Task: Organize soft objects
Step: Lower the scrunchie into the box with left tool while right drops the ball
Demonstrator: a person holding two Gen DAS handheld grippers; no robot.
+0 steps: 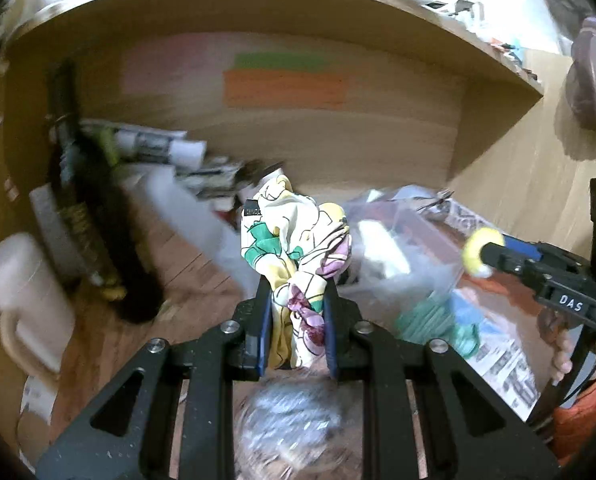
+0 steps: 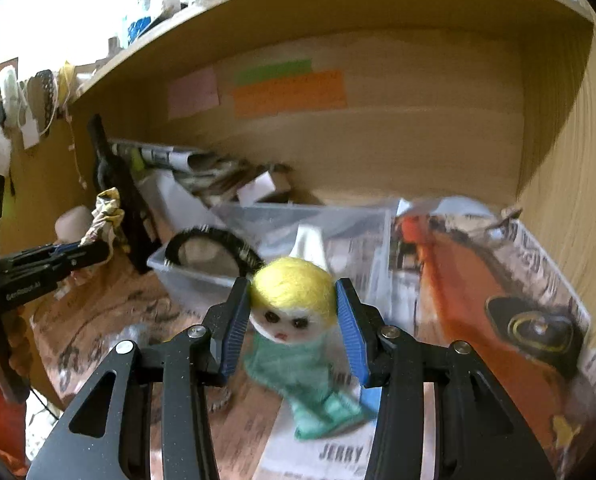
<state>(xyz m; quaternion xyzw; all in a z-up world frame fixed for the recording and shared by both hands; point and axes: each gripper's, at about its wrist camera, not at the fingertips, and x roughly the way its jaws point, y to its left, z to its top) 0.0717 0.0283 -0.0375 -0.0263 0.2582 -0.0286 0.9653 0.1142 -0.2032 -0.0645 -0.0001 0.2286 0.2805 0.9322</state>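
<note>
Wooden alcove [image 2: 418, 152]; yellow-haired, seemingly felt doll [image 2: 292, 304], green-dressed.

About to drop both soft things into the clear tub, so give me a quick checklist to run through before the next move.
1. Left gripper clamped on the crumpled floral cloth: ok.
2. Right gripper gripping the yellow-haired felt doll by its head: ok.
3. Doll's green felt body hanging free: ok.
4. Clear plastic tub open on top: ok.
5. Room left in the tub beside the black furry hoop: cannot tell.
6. Grippers apart from each other: ok.
</note>
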